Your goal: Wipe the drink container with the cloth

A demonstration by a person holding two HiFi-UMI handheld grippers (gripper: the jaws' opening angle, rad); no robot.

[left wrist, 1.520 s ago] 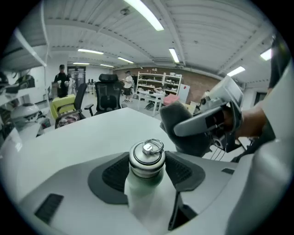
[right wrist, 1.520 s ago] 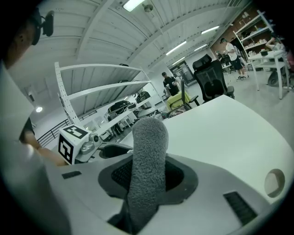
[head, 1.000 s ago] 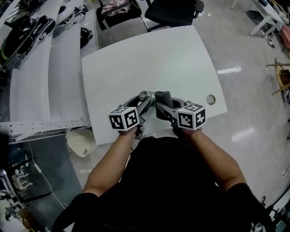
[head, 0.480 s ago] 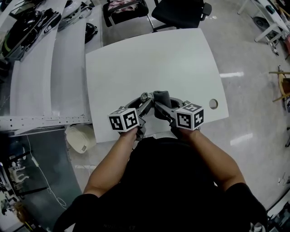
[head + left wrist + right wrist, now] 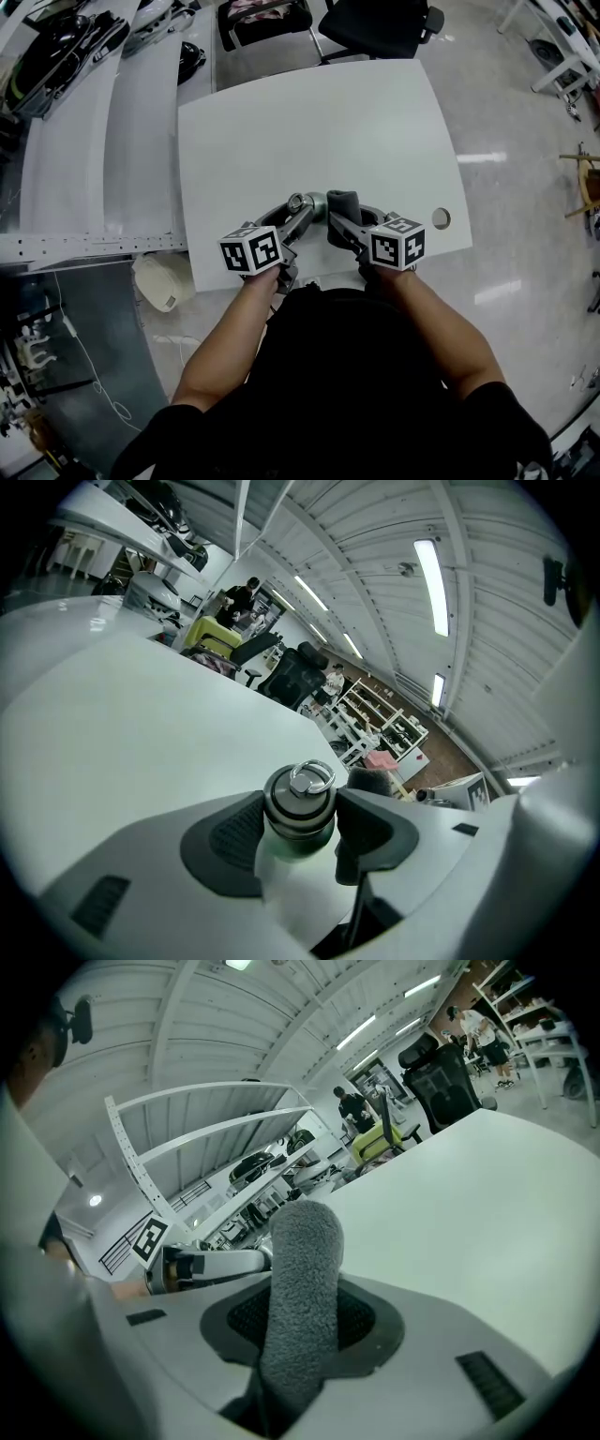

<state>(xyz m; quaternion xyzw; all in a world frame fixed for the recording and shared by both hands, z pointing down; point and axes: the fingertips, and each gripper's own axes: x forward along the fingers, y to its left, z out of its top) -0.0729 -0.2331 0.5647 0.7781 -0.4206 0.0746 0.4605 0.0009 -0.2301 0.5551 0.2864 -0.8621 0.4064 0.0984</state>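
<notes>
text: none legible | labels, brands: none | numbers, signs: none readable

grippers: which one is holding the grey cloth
The right gripper: its jaws shut on the rolled grey cloth, while the left gripper clamps the green bottle with the dark ring-topped lid.

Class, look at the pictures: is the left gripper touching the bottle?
Touching. The left gripper clamps the bottle: its own view shows both pads pressed against the bottle's sides just under the cap, with no gap.
</notes>
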